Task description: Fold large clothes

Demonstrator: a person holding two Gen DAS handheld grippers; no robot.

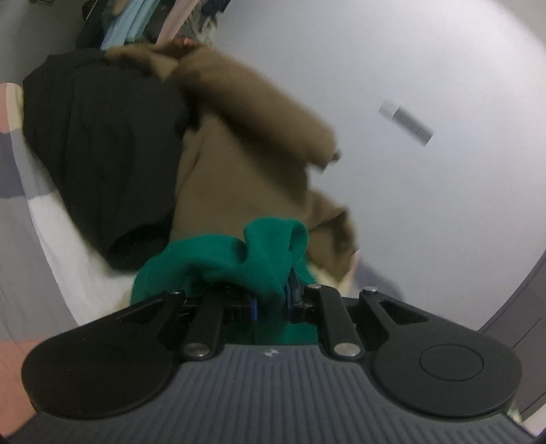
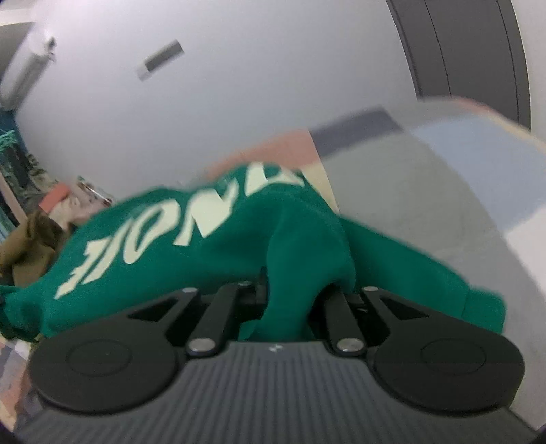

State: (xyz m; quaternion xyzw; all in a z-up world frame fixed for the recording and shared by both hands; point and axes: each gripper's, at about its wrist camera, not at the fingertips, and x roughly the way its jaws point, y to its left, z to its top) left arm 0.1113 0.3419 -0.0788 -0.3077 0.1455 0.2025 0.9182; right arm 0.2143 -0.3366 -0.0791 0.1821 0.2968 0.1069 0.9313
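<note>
Bedroom with a patchwork-covered bed [image 2: 426, 191] and pale wall [image 1: 426, 205]; both hand-held grippers pinch a green sweatshirt.

Nearest, the left hand-held gripper [image 1: 271, 300] is pressed together on a bunched fold of the green sweatshirt [image 1: 218, 263], blue pads showing either side of the cloth. The right hand-held gripper [image 2: 286, 300] likewise pinches a ridge of the same sweatshirt [image 2: 191, 246], whose cream lettering [image 2: 143, 246] stretches leftward above the bed. Beyond, in the left view, a brown garment [image 1: 239, 164] and a black garment [image 1: 102, 143] lie heaped on the bed. Farther back, hanging clothes [image 1: 136, 24] and a grey door [image 2: 460, 47]. Both views are motion-blurred.
</note>
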